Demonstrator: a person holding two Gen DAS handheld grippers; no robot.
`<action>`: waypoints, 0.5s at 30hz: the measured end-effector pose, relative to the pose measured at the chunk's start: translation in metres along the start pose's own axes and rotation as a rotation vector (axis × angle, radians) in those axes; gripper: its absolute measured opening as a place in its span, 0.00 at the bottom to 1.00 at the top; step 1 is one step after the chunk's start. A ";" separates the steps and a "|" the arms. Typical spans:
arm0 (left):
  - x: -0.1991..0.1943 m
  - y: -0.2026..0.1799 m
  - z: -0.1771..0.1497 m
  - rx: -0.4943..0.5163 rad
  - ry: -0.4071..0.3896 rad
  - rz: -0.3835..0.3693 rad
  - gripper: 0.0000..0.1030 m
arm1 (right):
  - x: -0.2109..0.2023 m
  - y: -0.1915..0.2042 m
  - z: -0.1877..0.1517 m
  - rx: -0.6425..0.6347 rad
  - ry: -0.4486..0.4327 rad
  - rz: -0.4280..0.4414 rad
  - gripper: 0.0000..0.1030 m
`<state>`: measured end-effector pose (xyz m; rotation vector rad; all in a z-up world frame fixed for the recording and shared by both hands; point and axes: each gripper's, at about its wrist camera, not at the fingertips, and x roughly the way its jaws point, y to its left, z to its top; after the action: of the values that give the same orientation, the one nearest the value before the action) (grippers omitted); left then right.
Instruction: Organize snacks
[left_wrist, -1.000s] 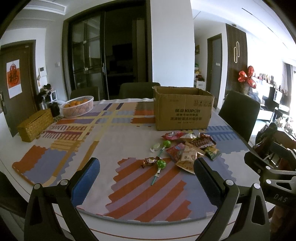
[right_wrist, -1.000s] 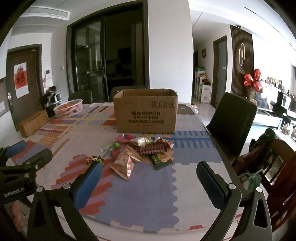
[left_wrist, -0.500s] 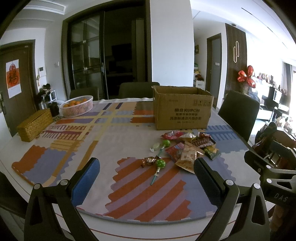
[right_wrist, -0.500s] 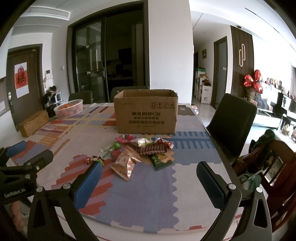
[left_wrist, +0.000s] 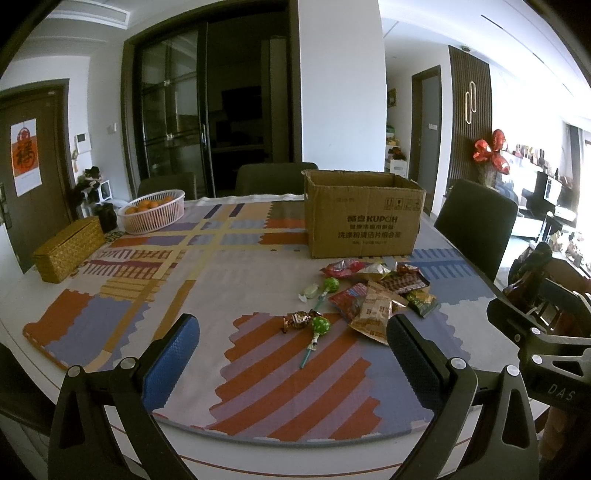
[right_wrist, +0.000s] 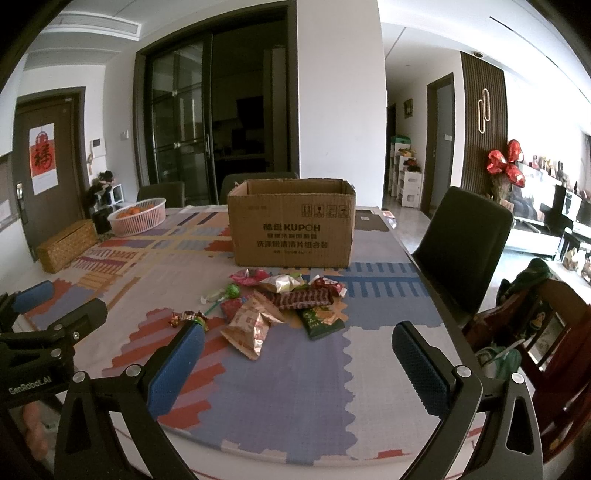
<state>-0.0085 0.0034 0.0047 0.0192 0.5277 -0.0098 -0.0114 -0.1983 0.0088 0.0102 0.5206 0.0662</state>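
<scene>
Snacks (right_wrist: 280, 302) are lying heaped on the tabletop (right_wrist: 369, 369) before the cardboard box (right_wrist: 291, 230). Both claws, left (left_wrist: 291, 354) and right (right_wrist: 295, 363), are gaping, empty. Probably tan packet (right_wrist: 249, 326) first; pinch its edge.

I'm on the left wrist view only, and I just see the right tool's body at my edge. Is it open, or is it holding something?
Observer: The right tool is open and empty, with both pads bare.
Operator: Where is it relative to the snacks?
Observer: It hovers over the near part of the mat, short of the pile. The tan packet lies closest, just ahead and toward its left side.
Operator: Is the green packet free to grab?
Observer: The green packet lies flat at the pile's near right corner. Its far edge sits against the brown bar wrapper, and nothing lies on its near half.
</scene>
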 end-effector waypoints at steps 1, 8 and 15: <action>0.000 0.000 0.000 0.000 0.001 0.000 1.00 | 0.000 0.000 -0.001 0.001 0.001 0.001 0.99; 0.000 -0.002 0.000 0.001 0.003 -0.003 1.00 | 0.001 0.001 0.001 -0.002 0.008 0.004 0.99; 0.007 -0.005 -0.001 0.009 0.016 -0.004 1.00 | 0.009 -0.001 -0.003 -0.005 0.021 0.007 0.99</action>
<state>-0.0027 -0.0019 0.0001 0.0268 0.5436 -0.0164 -0.0049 -0.1985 0.0015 0.0062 0.5415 0.0750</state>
